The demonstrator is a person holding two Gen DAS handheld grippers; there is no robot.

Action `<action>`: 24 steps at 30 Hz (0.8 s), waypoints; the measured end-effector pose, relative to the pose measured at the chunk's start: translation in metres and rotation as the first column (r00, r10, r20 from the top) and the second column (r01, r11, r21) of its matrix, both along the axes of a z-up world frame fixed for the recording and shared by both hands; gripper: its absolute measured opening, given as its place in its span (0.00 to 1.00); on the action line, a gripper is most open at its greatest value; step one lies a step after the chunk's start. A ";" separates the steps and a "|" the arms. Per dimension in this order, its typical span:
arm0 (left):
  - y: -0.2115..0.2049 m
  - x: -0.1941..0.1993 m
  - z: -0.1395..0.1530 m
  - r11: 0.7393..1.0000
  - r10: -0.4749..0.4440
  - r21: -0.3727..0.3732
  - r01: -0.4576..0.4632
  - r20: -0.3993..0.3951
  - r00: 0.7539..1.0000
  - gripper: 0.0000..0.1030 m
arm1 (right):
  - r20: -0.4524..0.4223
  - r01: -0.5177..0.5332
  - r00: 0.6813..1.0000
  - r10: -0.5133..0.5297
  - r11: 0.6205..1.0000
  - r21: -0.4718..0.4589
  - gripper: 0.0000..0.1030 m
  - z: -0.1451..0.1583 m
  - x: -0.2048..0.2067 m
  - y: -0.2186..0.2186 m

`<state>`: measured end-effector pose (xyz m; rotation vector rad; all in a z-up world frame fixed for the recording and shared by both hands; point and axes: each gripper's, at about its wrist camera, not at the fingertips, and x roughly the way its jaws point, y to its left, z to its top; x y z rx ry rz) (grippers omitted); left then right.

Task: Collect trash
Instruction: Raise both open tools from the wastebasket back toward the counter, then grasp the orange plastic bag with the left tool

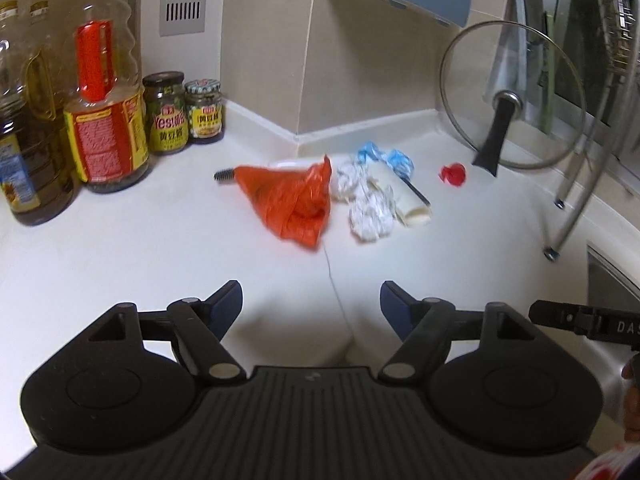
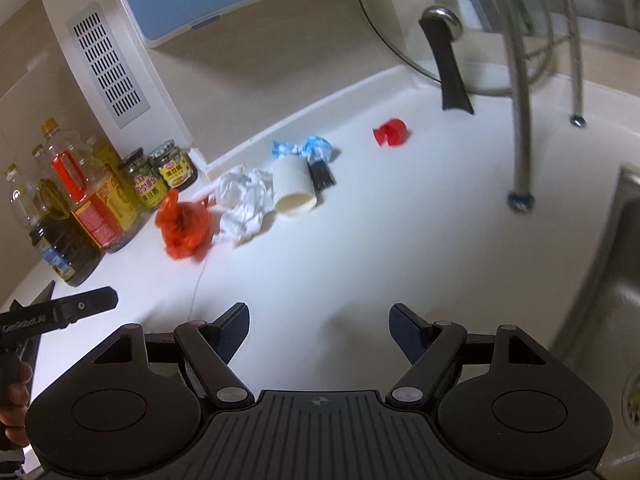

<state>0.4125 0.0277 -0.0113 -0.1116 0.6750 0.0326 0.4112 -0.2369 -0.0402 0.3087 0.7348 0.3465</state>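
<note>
Trash lies on the white counter [image 1: 160, 248]: an orange plastic bag [image 1: 292, 204] [image 2: 182, 226], crumpled white tissues [image 1: 368, 208] [image 2: 244, 200], a cream paper cup on its side [image 1: 404, 196] [image 2: 294, 190], a blue-and-white wrapper [image 1: 390, 158] [image 2: 316, 148] and a small red cap [image 1: 453, 173] [image 2: 391, 132]. A black brush [image 1: 226, 175] [image 2: 322, 176] lies among them. My left gripper [image 1: 312, 304] is open and empty, well short of the orange bag. My right gripper [image 2: 320, 326] is open and empty, short of the pile.
Oil bottles [image 1: 104, 92] [image 2: 88, 204] and two jars [image 1: 166, 114] [image 2: 176, 166] stand at the left wall. A glass lid [image 1: 508, 108] leans at the back right beside a metal rack's legs [image 2: 520, 92]. A steel sink [image 2: 616, 288] is at the right.
</note>
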 end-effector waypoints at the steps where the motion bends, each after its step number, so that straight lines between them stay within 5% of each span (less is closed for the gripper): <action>1: -0.001 0.007 -0.001 1.000 0.006 0.005 -0.006 0.008 1.000 0.72 | 0.006 -0.008 1.000 0.008 1.000 -0.001 0.75 -0.001 0.006 0.000; 11: -0.001 0.084 -0.008 0.995 0.097 0.028 -0.098 0.050 0.994 0.81 | 0.043 -0.036 0.998 0.035 0.999 0.009 0.75 -0.011 0.069 0.005; 24: 0.003 0.149 -0.036 0.983 0.175 0.049 -0.175 -0.010 0.984 0.81 | 0.088 -0.060 0.995 0.057 0.998 0.032 0.75 -0.013 0.117 0.019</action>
